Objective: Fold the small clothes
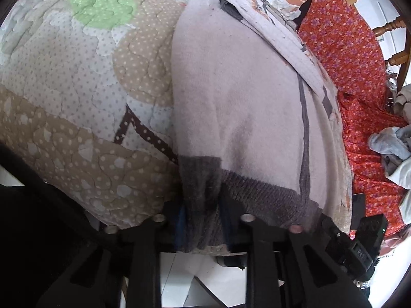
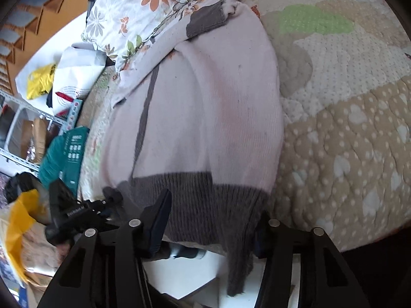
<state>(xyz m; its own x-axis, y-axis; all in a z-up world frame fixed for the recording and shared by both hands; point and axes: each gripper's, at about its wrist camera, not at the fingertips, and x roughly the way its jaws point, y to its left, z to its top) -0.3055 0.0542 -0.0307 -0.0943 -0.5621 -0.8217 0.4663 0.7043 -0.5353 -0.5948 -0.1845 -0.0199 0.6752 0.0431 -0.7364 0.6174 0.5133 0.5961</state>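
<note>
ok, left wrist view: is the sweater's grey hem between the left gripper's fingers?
Yes, the left gripper pinches the sweater's ribbed grey hem.

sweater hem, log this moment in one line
item: pale pink sweater flat on quilt | left gripper: shut on grey hem | right gripper: astride hem, grip unclear

The left gripper's (image 1: 201, 220) fingertips are buried in the sweater's (image 1: 239, 107) grey ribbed hem, so the pads cannot be seen. In the right wrist view, the right gripper's (image 2: 209, 220) right finger is covered by the hanging hem (image 2: 205, 205). The yellow bag (image 2: 18, 231) at the left edge is blurred and cut off. The other gripper (image 2: 69, 213) there is partly hidden.
</note>
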